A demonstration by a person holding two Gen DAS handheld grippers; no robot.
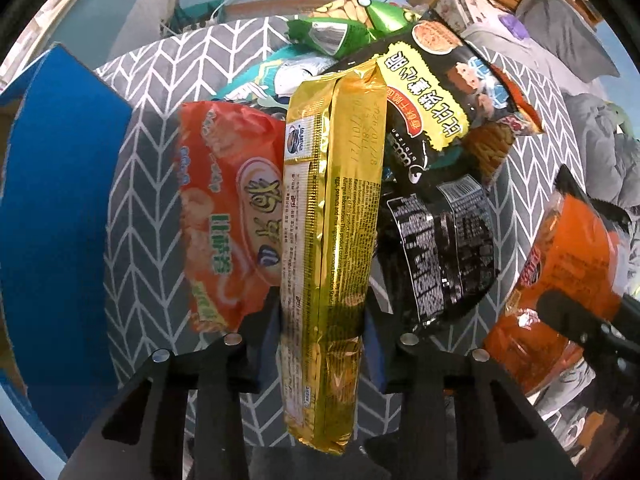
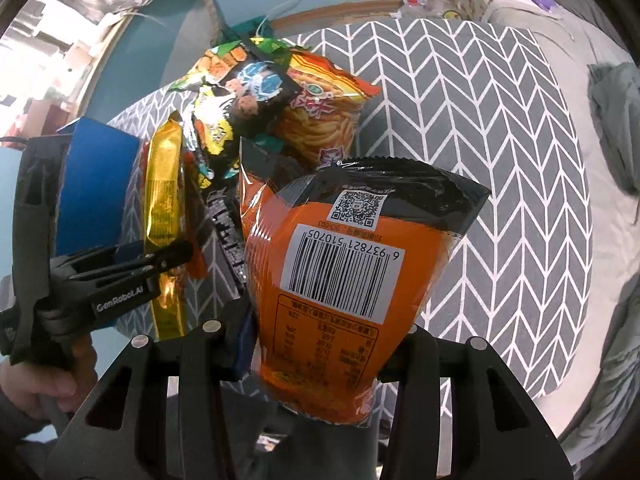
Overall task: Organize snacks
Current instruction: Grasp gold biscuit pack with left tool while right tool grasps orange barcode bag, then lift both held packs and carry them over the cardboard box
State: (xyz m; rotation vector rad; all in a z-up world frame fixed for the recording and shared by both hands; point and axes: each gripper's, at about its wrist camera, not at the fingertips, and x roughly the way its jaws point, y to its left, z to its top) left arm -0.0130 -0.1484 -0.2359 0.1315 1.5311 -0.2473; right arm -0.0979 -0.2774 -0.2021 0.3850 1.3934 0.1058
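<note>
My left gripper (image 1: 322, 320) is shut on a long gold snack pack (image 1: 332, 216) and holds it above the table; the pack also shows in the right wrist view (image 2: 164, 196). My right gripper (image 2: 320, 340) is shut on an orange and black snack bag (image 2: 340, 264) with a barcode, seen at the right of the left wrist view (image 1: 572, 272). A heap of snacks lies beyond: an orange-red bag (image 1: 228, 208), a black bag with a yellow label (image 1: 432, 92), a black packet (image 1: 444, 240), a green bag (image 1: 340, 28).
A blue box (image 1: 56, 200) stands at the left on the grey chevron-patterned tablecloth (image 2: 480, 140). Grey bedding (image 1: 600, 132) lies beyond the table's right edge. The left gripper's body (image 2: 92, 284) and a hand are at the left of the right wrist view.
</note>
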